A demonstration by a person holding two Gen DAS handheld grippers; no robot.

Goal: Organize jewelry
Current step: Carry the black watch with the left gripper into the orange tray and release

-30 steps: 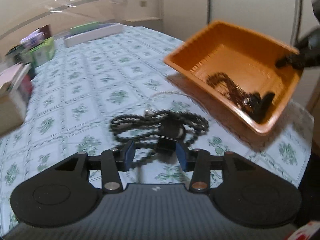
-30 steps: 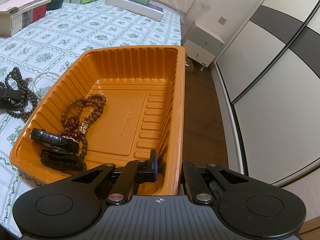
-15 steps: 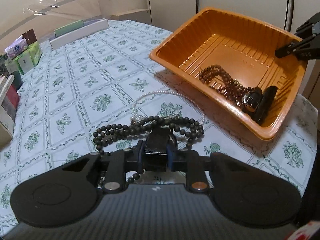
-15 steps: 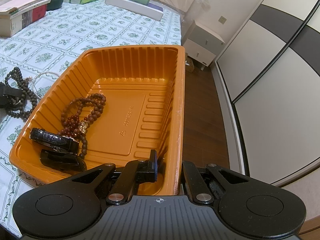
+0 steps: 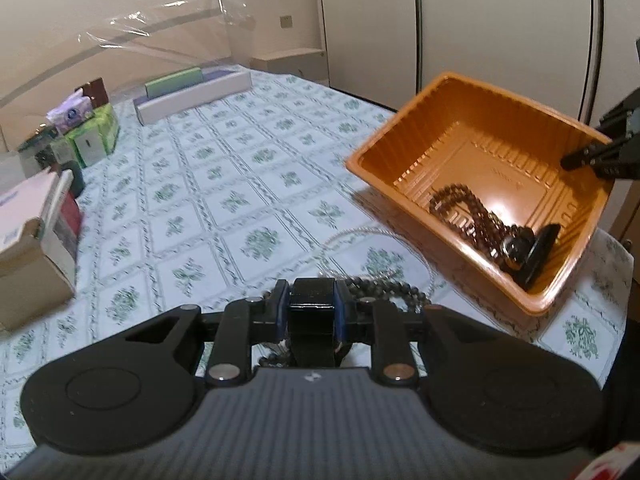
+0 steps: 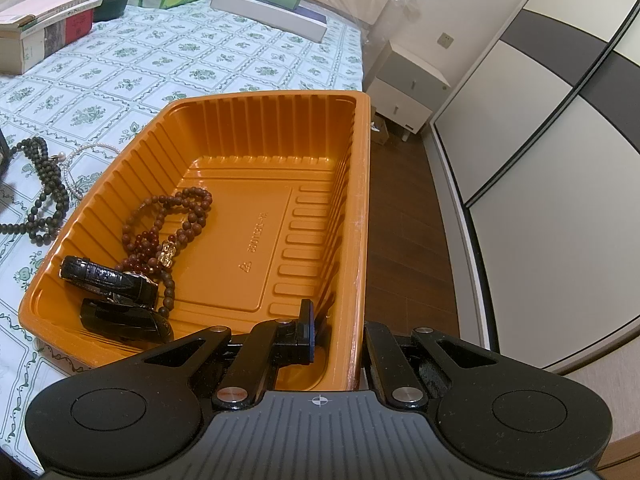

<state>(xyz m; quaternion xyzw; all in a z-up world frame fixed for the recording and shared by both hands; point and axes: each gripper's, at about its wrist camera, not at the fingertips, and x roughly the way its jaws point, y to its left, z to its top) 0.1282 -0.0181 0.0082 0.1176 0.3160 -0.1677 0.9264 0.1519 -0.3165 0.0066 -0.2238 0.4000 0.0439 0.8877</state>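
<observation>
Black watch strap clamped in left gripper, glossy, rectangular

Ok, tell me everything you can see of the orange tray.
The orange tray is a rectangular, glossy thin-plastic container with ribbed walls and an embossed floor. It sits at the table's edge on the floral tablecloth, apparently tipped up in the left wrist view. The right gripper clamps its near rim, one finger inside, one outside. Inside lie a brown bead bracelet and a black-strapped watch. Dark beads and a pearl strand lie just outside it.
</observation>
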